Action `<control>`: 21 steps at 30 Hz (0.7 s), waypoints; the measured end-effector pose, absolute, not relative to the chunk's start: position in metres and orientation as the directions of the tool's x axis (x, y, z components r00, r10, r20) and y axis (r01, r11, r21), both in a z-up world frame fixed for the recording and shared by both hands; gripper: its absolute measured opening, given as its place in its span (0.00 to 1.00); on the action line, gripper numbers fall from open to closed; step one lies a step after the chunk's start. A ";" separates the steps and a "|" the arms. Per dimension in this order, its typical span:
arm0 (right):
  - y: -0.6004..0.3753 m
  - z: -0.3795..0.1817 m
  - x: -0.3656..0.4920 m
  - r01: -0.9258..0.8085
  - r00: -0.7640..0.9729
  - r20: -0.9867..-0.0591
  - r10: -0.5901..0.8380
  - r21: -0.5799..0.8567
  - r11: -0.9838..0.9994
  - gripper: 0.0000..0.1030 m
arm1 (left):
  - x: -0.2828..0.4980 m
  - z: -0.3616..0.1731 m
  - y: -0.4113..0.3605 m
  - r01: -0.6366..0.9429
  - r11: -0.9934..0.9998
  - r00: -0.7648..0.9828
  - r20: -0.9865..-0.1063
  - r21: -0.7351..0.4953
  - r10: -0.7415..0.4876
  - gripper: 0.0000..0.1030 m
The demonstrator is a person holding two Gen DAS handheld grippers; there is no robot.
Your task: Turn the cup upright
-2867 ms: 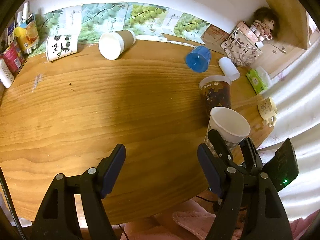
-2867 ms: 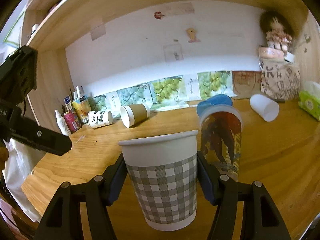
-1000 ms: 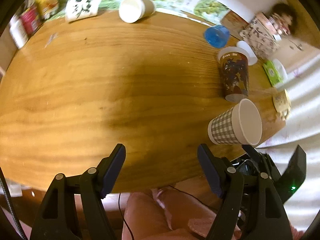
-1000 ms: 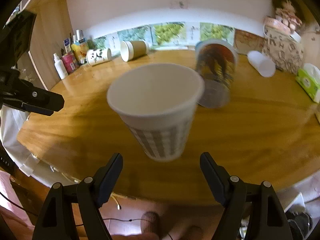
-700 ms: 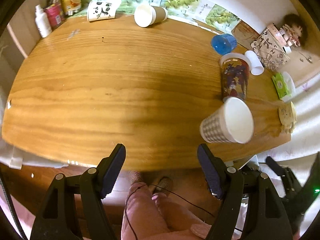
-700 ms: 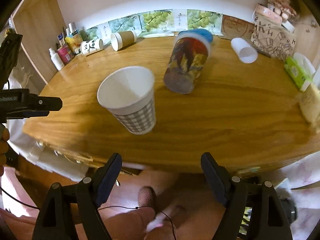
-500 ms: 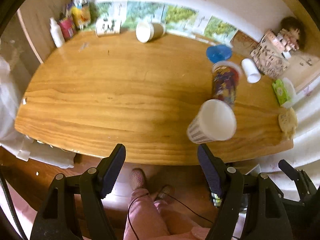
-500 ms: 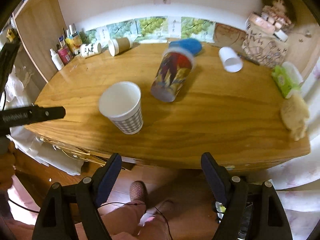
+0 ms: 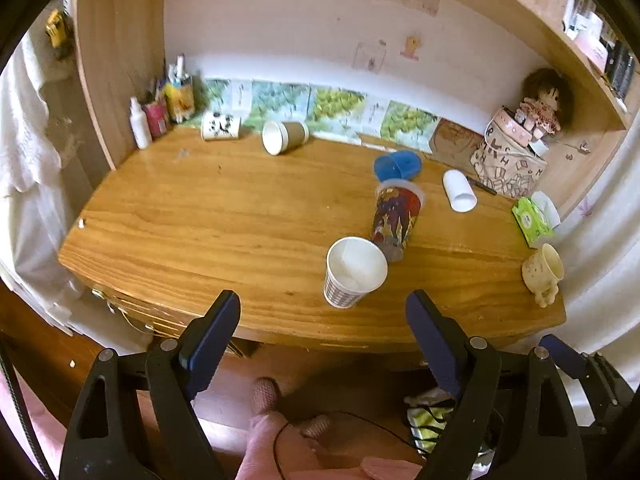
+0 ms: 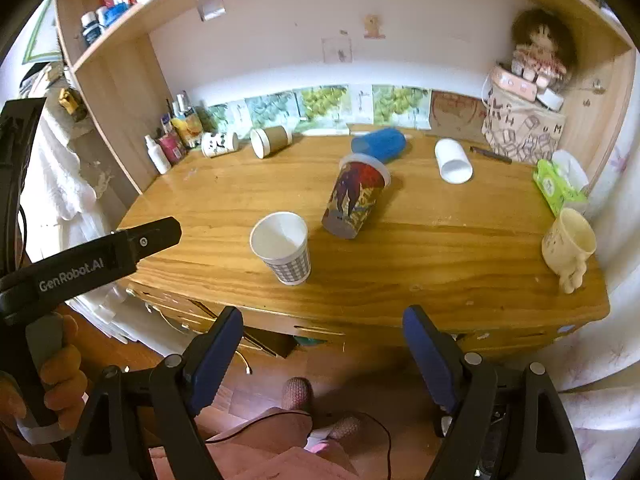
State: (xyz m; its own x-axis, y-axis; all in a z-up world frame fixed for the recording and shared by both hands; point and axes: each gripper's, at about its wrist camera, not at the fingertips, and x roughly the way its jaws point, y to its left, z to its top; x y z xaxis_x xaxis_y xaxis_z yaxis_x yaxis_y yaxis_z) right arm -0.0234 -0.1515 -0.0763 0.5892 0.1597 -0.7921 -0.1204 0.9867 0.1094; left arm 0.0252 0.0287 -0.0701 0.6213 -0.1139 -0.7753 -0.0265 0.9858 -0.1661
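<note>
Several cups (image 10: 283, 248) on wooden desk (image 10: 420, 248), shelf (image 10: 120, 28) above

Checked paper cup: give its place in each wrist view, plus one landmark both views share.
Left wrist: the checked paper cup stands upright near the desk's front edge, right of centre, above the open tongs.
Right wrist: the checked paper cup stands left of centre, near the front edge.
Shared landmark: the tall printed cup just behind it, on its right.
</note>
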 end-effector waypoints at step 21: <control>-0.169 -0.058 -0.034 -0.094 0.704 -0.698 0.132 0.092 0.991 0.88 | -0.010 -0.039 0.014 -0.083 0.995 0.776 -0.631 -0.063 0.025 0.99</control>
